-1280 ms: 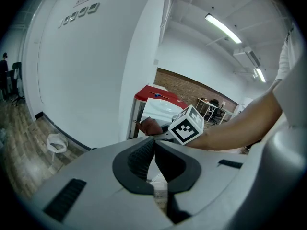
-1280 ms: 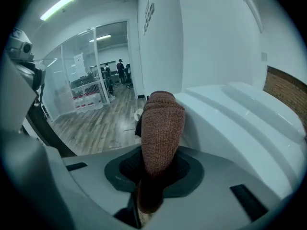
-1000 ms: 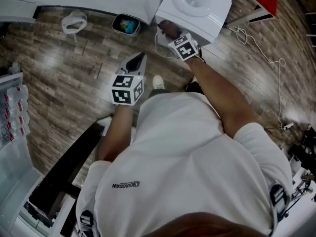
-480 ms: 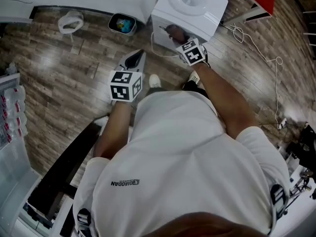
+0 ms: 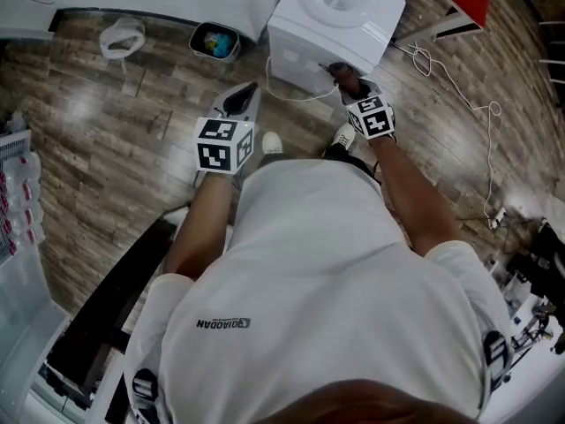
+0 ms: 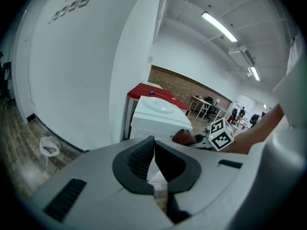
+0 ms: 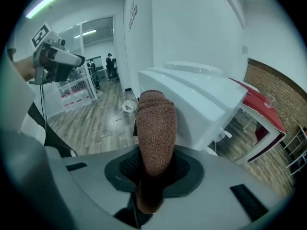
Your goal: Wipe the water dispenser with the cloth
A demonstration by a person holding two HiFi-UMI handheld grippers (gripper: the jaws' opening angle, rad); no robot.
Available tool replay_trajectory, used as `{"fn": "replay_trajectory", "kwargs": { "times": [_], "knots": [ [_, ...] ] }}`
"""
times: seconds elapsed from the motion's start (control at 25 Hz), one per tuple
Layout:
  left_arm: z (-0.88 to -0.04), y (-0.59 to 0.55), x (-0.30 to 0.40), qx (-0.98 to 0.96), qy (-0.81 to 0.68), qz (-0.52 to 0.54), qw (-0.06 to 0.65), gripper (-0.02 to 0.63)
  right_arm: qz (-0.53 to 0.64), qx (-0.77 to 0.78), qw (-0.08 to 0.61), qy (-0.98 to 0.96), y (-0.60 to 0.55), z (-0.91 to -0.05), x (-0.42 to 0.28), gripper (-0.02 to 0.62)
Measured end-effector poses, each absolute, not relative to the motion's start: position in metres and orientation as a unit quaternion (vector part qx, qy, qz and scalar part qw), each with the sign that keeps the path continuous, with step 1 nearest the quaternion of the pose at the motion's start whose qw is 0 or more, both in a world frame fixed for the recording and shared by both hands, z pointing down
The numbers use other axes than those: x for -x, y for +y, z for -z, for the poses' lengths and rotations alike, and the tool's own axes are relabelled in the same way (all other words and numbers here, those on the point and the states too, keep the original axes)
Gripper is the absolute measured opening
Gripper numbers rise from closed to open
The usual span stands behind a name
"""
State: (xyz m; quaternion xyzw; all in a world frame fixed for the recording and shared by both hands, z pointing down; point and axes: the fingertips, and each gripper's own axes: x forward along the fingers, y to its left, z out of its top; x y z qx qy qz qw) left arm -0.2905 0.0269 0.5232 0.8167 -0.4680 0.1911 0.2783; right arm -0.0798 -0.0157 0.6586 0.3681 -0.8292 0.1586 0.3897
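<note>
head view: the white water dispenser [image 5: 340, 11] stands on the wood-plank floor [image 5: 106, 131], with a round recess in its top. the right gripper [image 5: 349, 82] is at its front face, near the right corner, with the brown cloth [image 5: 339, 70] in its fingers and pressed to the white panel. the left gripper [image 5: 238, 102] hangs over the floor, well apart from the dispenser. a white cable [image 5: 446, 73] trails over the floor to the right, and a small bin [image 5: 214, 41] with coloured contents sits beside a white bag [image 5: 122, 35] to the left. the person's white shirt [image 5: 309, 272] has a small dark word on its back that looks like "quadan"; the logo before it is too small to read.

left gripper view: the fingers are closed tip to tip, with nothing between them. beyond them are the dispenser, the cloth at its front and the right gripper's marker cube [image 6: 220, 133]. the grey lettering [image 6: 69, 8] high on the white wall is too skewed to read.

right gripper view: the fingers are clamped on the knitted cloth, which stands up between them, its upper end against the dispenser. the left gripper shows at upper left. the wall sign [image 7: 132, 11] cannot be read.
</note>
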Motion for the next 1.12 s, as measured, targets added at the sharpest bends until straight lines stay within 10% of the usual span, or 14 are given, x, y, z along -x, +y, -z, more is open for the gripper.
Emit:
{"fn": "replay_trajectory", "kwargs": {
  "times": [0.56, 1.12],
  "knots": [
    [-0.552, 0.015, 0.281, -0.818, -0.445, -0.221, 0.29, 0.0, -0.203, -0.399, 0.388, -0.806, 0.013, -0.668, 0.048, 0.074],
    [-0.56, 0.036, 0.305, -0.796, -0.468, -0.225, 0.311, 0.002, -0.175, -0.263, 0.386, -0.867, -0.03, -0.684, 0.225, 0.075]
  ]
}}
